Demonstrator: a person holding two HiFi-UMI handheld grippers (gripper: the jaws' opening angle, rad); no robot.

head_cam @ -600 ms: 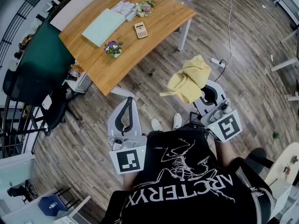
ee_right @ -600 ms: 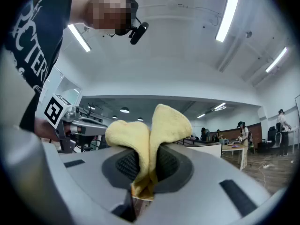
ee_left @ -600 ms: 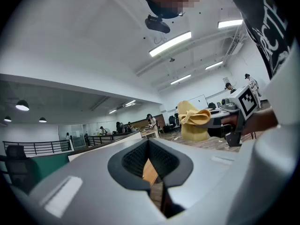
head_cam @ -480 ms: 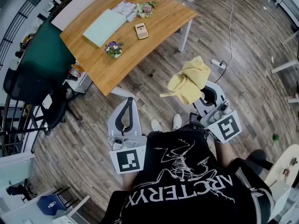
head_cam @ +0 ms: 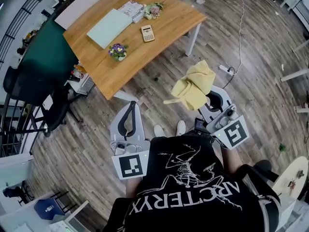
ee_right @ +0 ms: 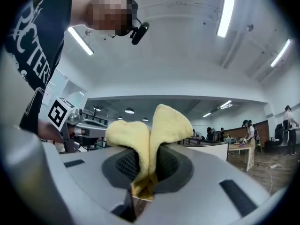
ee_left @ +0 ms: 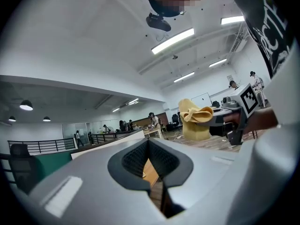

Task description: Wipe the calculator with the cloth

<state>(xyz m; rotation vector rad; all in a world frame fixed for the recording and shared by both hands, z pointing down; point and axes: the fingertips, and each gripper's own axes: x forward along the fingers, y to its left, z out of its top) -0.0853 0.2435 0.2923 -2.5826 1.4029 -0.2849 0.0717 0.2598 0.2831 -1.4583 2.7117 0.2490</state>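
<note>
The calculator (head_cam: 147, 33) lies flat near the middle of the wooden table (head_cam: 159, 25), far from both grippers. My right gripper (head_cam: 208, 92) is shut on the yellow cloth (head_cam: 193, 85), which hangs in folds over the floor right of the table. In the right gripper view the cloth (ee_right: 150, 139) is pinched between the closed jaws and bulges above them. My left gripper (head_cam: 131, 105) hovers over the floor below the table's near corner, jaws shut with nothing held; the left gripper view shows its tips (ee_left: 149, 144) meeting and the cloth (ee_left: 194, 121) at the right.
On the table lie a pale green folder (head_cam: 108, 27), a notebook (head_cam: 129, 7) and two small flower pots (head_cam: 117, 50) (head_cam: 152, 8). A black office chair (head_cam: 34, 88) stands at the left. A power strip with cable (head_cam: 225, 68) lies on the floor at the right.
The whole view has shifted slightly; both grippers and the cloth keep the same pose relative to the body. The cloth stays gripped.
</note>
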